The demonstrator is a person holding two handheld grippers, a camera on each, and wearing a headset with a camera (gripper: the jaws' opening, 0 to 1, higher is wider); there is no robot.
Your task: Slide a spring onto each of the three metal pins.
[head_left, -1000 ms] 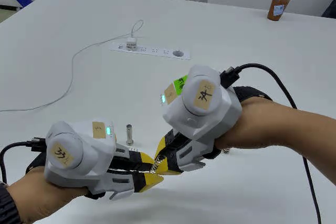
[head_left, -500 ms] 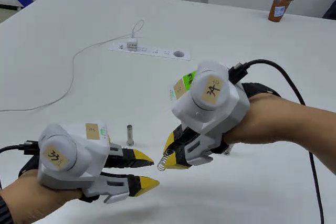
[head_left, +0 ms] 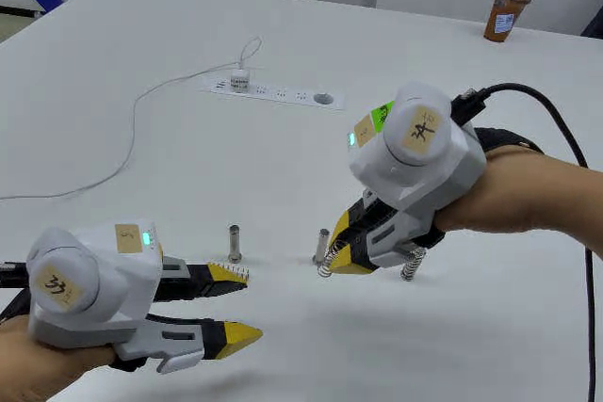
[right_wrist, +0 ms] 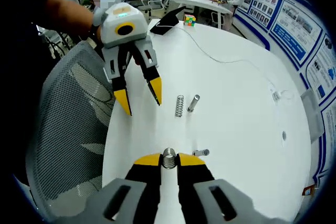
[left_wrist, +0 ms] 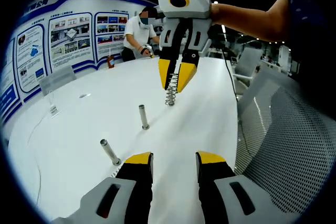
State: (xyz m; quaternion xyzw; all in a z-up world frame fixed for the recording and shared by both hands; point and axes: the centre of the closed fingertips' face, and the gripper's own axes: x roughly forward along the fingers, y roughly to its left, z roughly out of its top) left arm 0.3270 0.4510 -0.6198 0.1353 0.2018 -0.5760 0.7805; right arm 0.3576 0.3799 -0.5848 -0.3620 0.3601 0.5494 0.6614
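My right gripper [head_left: 341, 259] is shut on a small coil spring [head_left: 327, 266] that hangs from its yellow tips, just right of a short upright metal pin [head_left: 321, 245]. In the right gripper view the spring [right_wrist: 168, 157] is pinched in the jaws with that pin [right_wrist: 201, 152] just beyond. A second pin [head_left: 234, 242] stands to the left, and a loose spring [right_wrist: 179, 106] lies beside it. Another spring [head_left: 410, 264] stands upright right of the right gripper. My left gripper [head_left: 236, 305] is open and holds nothing; it faces the right gripper [left_wrist: 176, 80] and both pins [left_wrist: 143, 116].
A white power strip [head_left: 273, 91] with a plug and a long white cable [head_left: 132, 129] lies mid-table. A drink cup with a straw [head_left: 499, 11] stands at the far right edge. A black cable [head_left: 556, 138] trails from my right hand. A mesh chair [left_wrist: 283, 140] is beside the table.
The left gripper has opened, let go of the spring and drawn back to the left. The right gripper has carried the spring to the right, up to a pin.
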